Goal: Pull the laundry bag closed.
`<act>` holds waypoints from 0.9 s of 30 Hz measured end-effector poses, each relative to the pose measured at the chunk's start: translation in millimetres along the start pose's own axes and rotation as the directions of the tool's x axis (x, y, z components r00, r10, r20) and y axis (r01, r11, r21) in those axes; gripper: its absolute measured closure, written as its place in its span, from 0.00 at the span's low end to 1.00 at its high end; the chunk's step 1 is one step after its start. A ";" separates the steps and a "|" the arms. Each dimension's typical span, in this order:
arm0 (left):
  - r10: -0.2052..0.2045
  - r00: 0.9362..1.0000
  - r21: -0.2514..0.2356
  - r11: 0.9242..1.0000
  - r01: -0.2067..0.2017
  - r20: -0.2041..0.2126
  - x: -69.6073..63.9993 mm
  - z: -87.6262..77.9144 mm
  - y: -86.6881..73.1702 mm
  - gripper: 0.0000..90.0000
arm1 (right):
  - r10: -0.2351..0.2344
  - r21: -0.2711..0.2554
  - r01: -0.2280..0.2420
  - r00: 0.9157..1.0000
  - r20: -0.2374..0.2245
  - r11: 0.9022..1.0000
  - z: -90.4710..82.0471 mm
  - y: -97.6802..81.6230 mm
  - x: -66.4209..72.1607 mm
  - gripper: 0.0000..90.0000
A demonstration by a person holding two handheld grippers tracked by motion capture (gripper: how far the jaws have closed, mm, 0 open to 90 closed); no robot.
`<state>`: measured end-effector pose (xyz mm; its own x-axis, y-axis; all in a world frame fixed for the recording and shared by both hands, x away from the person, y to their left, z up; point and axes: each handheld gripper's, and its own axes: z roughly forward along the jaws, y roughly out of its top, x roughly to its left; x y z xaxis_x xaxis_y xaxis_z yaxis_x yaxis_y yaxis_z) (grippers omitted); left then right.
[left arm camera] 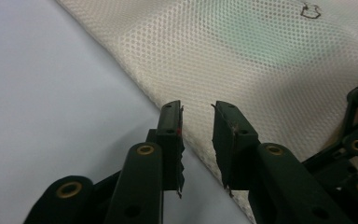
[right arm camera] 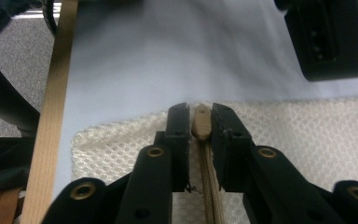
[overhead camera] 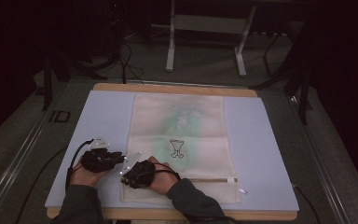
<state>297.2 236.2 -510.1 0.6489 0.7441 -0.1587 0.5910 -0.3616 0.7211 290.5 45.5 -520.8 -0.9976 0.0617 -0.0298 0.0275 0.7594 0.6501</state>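
A cream mesh bag [overhead camera: 182, 135] lies flat on the pale blue board [overhead camera: 60, 168], with something green [overhead camera: 184, 122] showing through it and a small black drawing [overhead camera: 177, 148] on its front. A tan zipper runs along its near edge to a pull [overhead camera: 233, 179] at the right. My right gripper [overhead camera: 126, 177] is at the bag's near left corner, shut on the zipper's tan end [right arm camera: 200, 122]. My left gripper [overhead camera: 120, 157] is open just beside it, its jaws [left arm camera: 198, 112] straddling the bag's left edge [left arm camera: 168, 98] with nothing gripped.
The board rests on a wooden table whose edge [right arm camera: 51, 116] runs close to the bag's corner. Behind the table, a grey metal frame [overhead camera: 205, 37] and cables lie on the floor. Bare board lies left and right of the bag.
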 end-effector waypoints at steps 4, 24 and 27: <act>0.001 1.000 -0.002 1.000 -0.001 0.017 -1.3 -1.7 -1.0 0.86 | 0.013 -0.007 -0.012 1.000 0.018 1.000 1.3 -4.9 0.4 0.90; 0.047 0.994 0.160 0.985 -0.063 0.102 -15.5 17.4 -6.6 0.99 | 0.011 -0.029 -0.009 0.998 0.063 1.000 2.8 -10.2 6.5 0.91; 0.037 0.995 0.168 0.984 -0.051 0.090 -16.1 18.3 -8.0 0.99 | 0.020 -0.036 -0.018 0.998 0.062 0.999 3.0 -11.3 6.2 0.91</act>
<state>290.7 216.9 -525.7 0.7104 0.6771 -0.1919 0.6289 -0.4885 0.6049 284.2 39.3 -530.6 -0.9911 0.1167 -0.0640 0.0427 0.7341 0.6777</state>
